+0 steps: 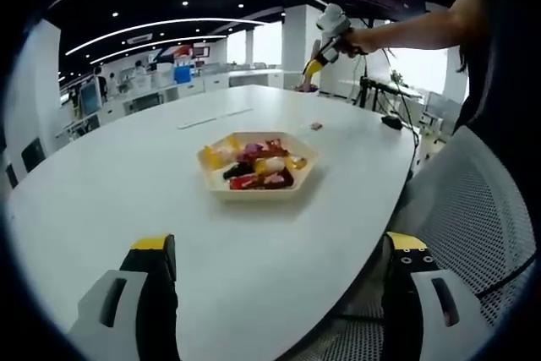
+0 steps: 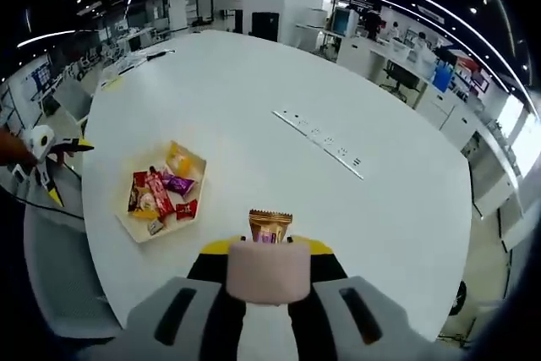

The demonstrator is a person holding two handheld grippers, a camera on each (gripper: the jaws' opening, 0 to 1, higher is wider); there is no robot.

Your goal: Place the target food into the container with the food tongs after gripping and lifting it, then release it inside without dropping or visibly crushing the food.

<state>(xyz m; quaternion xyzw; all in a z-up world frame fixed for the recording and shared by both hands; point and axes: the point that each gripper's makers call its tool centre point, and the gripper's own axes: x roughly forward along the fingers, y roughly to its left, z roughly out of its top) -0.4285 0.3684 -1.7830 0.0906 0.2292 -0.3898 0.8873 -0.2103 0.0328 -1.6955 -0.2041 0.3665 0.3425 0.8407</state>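
The right gripper [image 2: 262,272], its fingers closed on a wrapped snack [image 2: 270,227], is raised high above the desk [image 2: 254,82], presumably to carry it to the tray [image 2: 162,192] (already holding snacks), while the left gripper [image 1: 283,281] waits wide open, empty.

A large white oval table [image 1: 254,268] carries a hexagonal yellow tray [image 1: 256,163] of wrapped snacks near its middle. A small wrapped piece [image 1: 316,126] lies farther off, and a long power strip [image 2: 319,142] is set into the tabletop.
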